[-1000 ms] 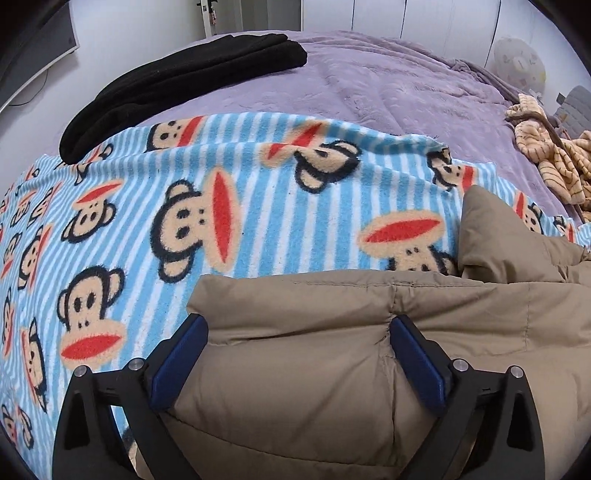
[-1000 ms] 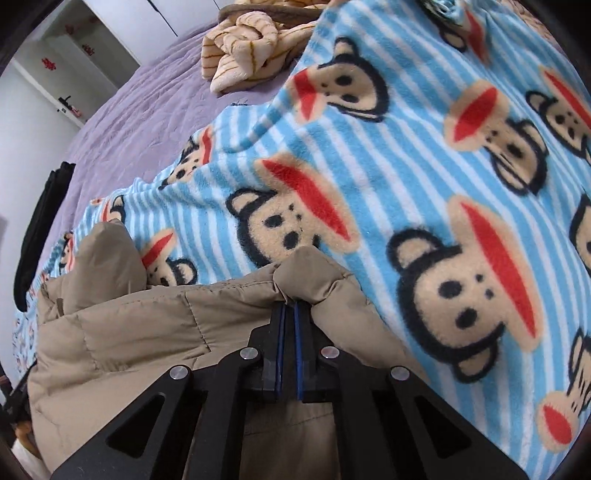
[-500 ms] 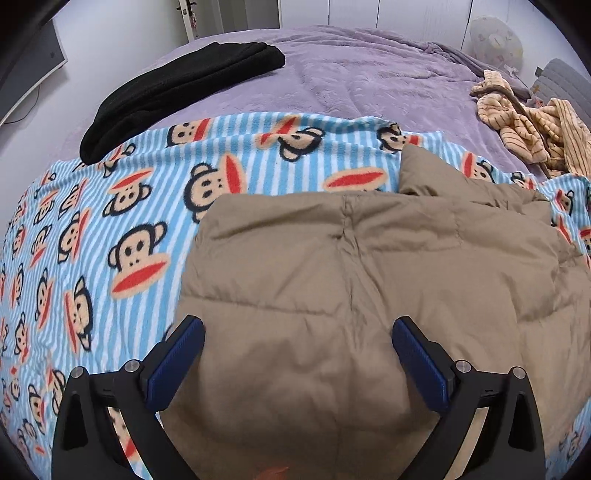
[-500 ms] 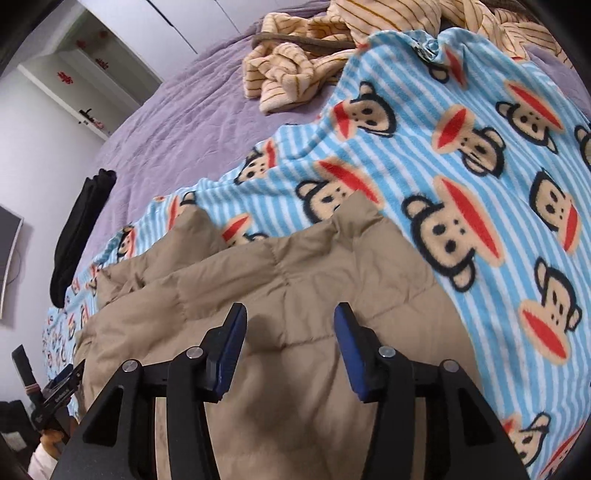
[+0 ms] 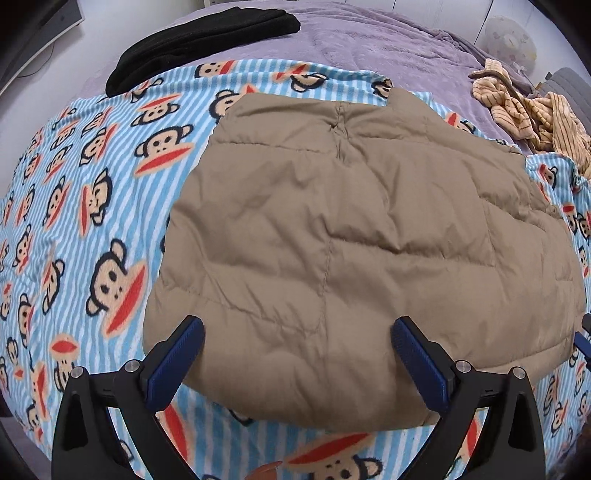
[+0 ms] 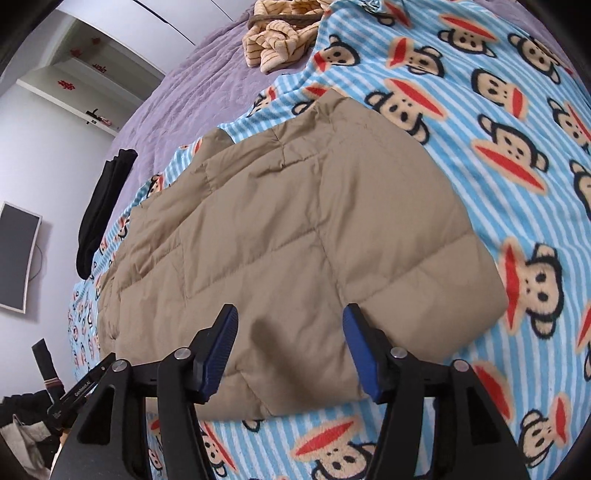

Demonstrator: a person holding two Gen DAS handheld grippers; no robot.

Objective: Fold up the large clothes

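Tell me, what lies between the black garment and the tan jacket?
Only the monkey blanket: a striped stretch of it separates the black garment from the tan jacket. The left wrist view shows this best.

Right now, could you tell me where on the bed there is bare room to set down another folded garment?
Free: the monkey blanket left of the tan jacket, below the black garment; also the purple bedspread beyond the jacket. Crowded: the far right corner, where the striped clothes are heaped.
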